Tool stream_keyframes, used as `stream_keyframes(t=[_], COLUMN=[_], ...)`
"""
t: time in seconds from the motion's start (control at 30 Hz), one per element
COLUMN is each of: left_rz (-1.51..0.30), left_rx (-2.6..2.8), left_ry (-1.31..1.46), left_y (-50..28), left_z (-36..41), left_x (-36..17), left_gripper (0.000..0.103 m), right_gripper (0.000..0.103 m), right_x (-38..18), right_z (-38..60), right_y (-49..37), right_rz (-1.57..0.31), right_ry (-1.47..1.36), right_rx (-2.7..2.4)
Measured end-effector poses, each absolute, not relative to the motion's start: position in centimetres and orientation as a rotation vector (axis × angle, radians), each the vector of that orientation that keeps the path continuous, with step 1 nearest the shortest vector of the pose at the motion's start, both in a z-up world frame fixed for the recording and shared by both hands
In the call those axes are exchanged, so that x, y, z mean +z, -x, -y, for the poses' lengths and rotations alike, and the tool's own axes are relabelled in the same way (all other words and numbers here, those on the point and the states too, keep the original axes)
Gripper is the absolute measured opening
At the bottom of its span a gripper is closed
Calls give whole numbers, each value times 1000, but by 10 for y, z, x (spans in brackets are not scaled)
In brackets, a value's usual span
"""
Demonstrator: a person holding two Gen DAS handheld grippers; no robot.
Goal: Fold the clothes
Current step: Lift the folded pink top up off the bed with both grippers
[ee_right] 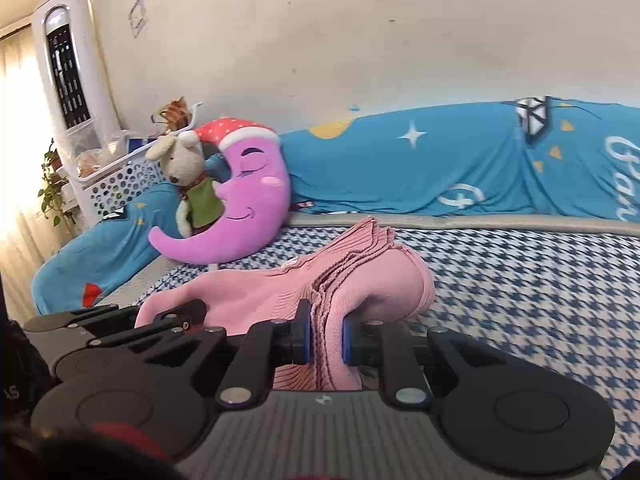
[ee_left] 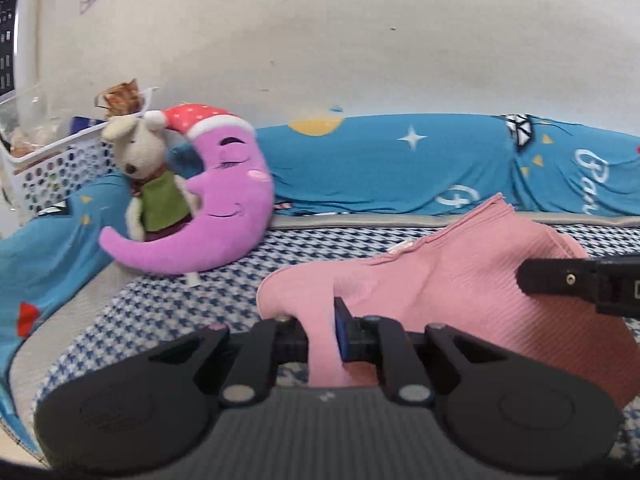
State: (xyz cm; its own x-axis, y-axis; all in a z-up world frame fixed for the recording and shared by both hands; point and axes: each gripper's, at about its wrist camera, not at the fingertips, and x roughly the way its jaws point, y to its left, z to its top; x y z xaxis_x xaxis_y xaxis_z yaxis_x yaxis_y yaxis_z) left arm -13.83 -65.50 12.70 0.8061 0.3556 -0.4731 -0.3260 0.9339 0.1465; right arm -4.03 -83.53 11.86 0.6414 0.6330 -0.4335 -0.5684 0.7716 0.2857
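Blue-and-white houndstooth covers the bed (ee_right: 520, 280) we are working over, with a turquoise star-printed quilt (ee_right: 400, 168) heaped along the wall behind it and a purple moon cushion (ee_right: 248, 208) with a small plush rabbit (ee_right: 188, 176) propped at its left end. Next in size is the pink ribbed garment (ee_left: 460, 280), which hangs gathered between our two tools and sags onto the cover ahead of them; part of it looks raised off the bed, though how much we cannot tell.

Our left gripper (ee_left: 326, 340) is pinched on a narrow strip of the knit, which runs down between its blue pads (ee_left: 341, 332). Our right gripper (ee_right: 325, 338) is clamped on a thicker bunch where several ribbed layers stack edge-on between the pads. In the right wrist view the left tool sits just beside and slightly ahead, to the left; in the left wrist view the right tool's dark body enters from the right edge.

The relation that matters is this: the held edge runs left to right between the two grips, and the rest of the cloth lies forward of both, toward the wall. Neither hand is clearly nearer the bulk. We judge any fold would carry this edge across that forward-lying part; which fold of the sequence this is, the views do not settle.
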Motion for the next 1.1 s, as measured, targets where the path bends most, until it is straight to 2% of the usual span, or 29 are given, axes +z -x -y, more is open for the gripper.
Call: stream_keyframes(t=[0.4,1.1], left_rz=[-530,-589], left_rx=[506,572], left_ry=[-47,-43], left_y=[152,134], left_z=[600,559], left_x=[120,97], left_gripper=[10,10], right_gripper=[16,16], right_x=[114,88], right_z=[770,721], right_y=[35,9], right_rz=[-551,-614], right_ry=[-115,-97], right_rx=[781,822])
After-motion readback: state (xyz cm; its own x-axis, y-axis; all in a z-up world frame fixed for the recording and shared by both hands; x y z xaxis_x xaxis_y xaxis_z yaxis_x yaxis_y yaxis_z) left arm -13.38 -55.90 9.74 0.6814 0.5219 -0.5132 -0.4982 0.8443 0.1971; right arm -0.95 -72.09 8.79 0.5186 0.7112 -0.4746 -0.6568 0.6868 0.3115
